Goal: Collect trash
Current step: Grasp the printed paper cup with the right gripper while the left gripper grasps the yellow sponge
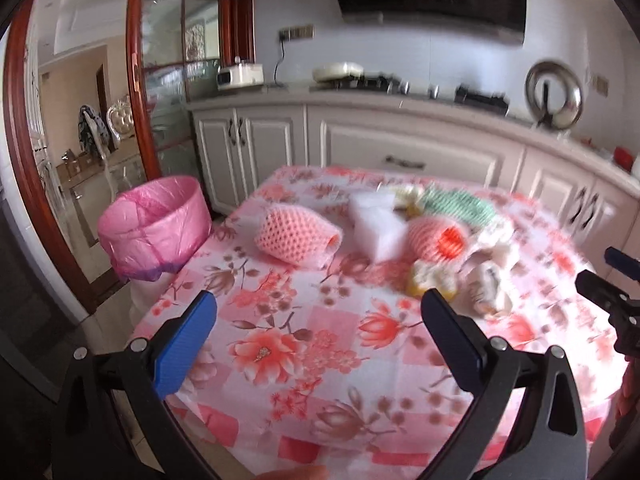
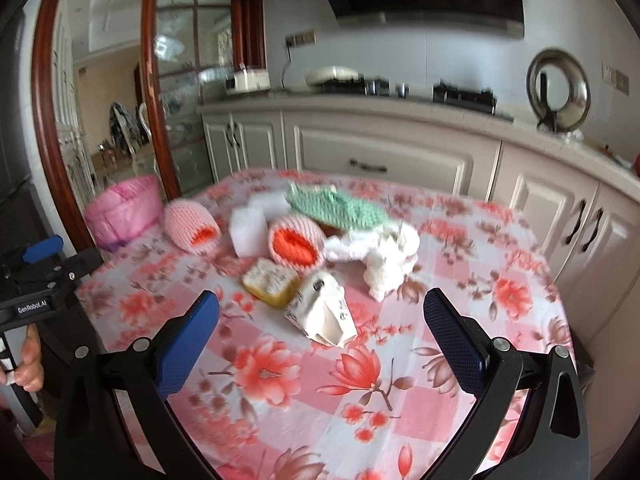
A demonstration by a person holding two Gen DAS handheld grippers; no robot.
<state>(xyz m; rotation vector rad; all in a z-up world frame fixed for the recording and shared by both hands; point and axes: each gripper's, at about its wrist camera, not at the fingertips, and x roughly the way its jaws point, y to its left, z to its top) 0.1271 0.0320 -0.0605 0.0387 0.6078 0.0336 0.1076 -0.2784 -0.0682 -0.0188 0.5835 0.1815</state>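
At the far left, beyond the table edge, a bin lined with a pink bag (image 1: 156, 220) is seen, its mouth open. The table is covered by a pink floral cloth (image 1: 320, 344). Nearest the bin, a pink foam net sleeve (image 1: 298, 236) is laid on its side. Just beside it, a white foam block (image 1: 376, 224) is set, and against that block a second pink net with an orange inside (image 2: 296, 242) is placed, its opening turned toward the right wrist camera. Behind these, a green foam net (image 2: 340, 204) is spread flat. In front of the orange-lined net, a torn piece of bread (image 2: 272, 282) is found, touching a crushed white carton (image 2: 326, 314). To the right, crumpled white tissue (image 2: 380, 256) is heaped near the green net.

The left gripper (image 1: 318, 308) is held above the near part of the cloth, its blue pads spread wide, with nothing between them. The right gripper (image 2: 322, 310) is likewise held wide apart and empty, the carton and bread being framed between its pads but not touched. At the left edge of the right wrist view, a hand (image 2: 30, 364) is seen on the left gripper's handle.
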